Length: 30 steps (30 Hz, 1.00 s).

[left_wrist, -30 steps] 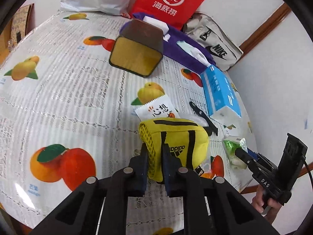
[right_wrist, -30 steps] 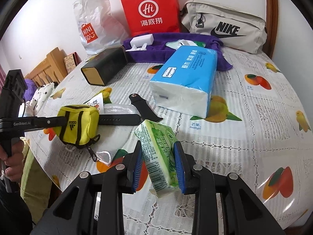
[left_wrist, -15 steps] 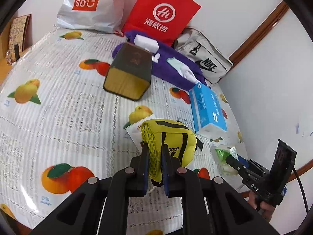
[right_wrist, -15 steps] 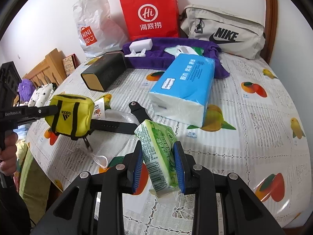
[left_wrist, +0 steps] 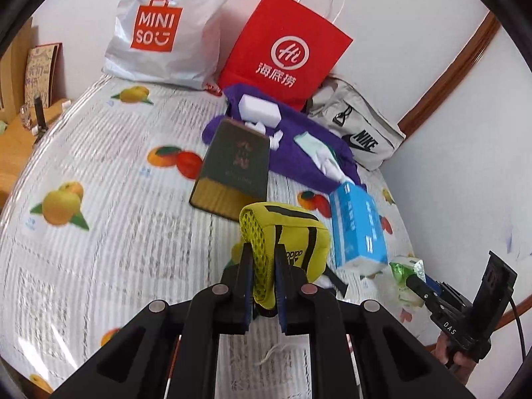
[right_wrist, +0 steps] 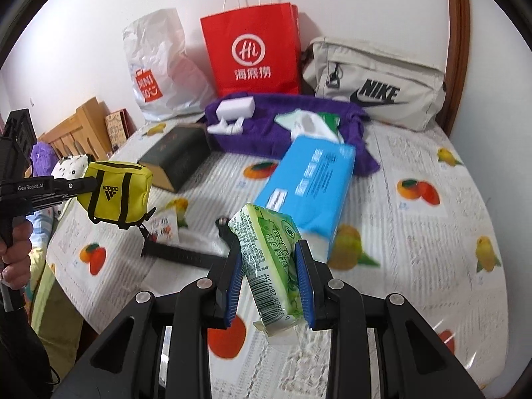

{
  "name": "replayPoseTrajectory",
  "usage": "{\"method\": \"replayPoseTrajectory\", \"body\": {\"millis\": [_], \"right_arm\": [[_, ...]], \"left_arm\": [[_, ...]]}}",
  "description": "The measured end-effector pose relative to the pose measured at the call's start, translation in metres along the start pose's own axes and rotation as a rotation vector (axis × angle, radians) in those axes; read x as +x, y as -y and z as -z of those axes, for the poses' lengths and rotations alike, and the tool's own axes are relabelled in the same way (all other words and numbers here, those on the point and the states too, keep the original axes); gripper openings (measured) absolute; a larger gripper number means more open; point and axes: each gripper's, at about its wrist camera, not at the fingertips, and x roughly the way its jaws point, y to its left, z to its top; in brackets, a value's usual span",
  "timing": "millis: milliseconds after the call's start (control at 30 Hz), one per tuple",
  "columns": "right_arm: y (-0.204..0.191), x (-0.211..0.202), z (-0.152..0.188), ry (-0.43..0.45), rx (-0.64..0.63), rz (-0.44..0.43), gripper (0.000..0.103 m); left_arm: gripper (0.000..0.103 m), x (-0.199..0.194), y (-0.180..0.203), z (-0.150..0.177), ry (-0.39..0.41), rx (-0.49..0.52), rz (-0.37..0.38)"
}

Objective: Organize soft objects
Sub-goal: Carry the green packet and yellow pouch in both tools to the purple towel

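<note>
My left gripper [left_wrist: 262,266] is shut on the mesh end of a small yellow Adidas pouch [left_wrist: 292,236], which hangs clear above the table; the same pouch [right_wrist: 116,193] shows at the left of the right wrist view. My right gripper [right_wrist: 267,266] is shut on a green tissue pack [right_wrist: 269,259], lifted off the cloth; that pack [left_wrist: 407,267] sits at the lower right of the left wrist view. A blue tissue pack [right_wrist: 309,186] lies mid-table. A purple cloth [right_wrist: 289,126] lies behind it with a white box [right_wrist: 234,108] and a tissue packet [right_wrist: 309,121] on it.
A dark box [right_wrist: 176,153] lies on the fruit-print tablecloth [right_wrist: 415,232]. A black strap [right_wrist: 186,256] and a small white sachet [right_wrist: 164,224] lie near the front. Against the wall stand a white Miniso bag [right_wrist: 156,73], a red paper bag [right_wrist: 252,50] and a grey Nike bag [right_wrist: 375,83].
Both grippers have risen with their loads. The yellow pouch has left the table and the green pack hangs higher; more of the wall and the bags now shows.
</note>
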Motion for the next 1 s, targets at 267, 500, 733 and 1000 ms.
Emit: {"method": "replayPoseTrajectory", "body": {"millis": [267, 500, 733, 1000], "right_arm": [[0.007, 0.004, -0.048, 0.054, -0.035, 0.011, 0.03], [0.013, 0.02, -0.094, 0.089, -0.077, 0.007, 0.03], [0.023, 0.044, -0.131, 0.114, -0.093, 0.01, 0.03], [0.044, 0.085, -0.166, 0.113, -0.079, 0.03, 0.03]], "left_arm": [[0.011, 0.008, 0.012, -0.035, 0.028, 0.017, -0.031], [0.011, 0.022, 0.026, -0.073, 0.04, 0.037, -0.042], [0.011, 0.044, 0.029, -0.106, 0.03, 0.031, -0.045], [0.011, 0.086, 0.039, -0.136, -0.006, 0.042, -0.039]]}}
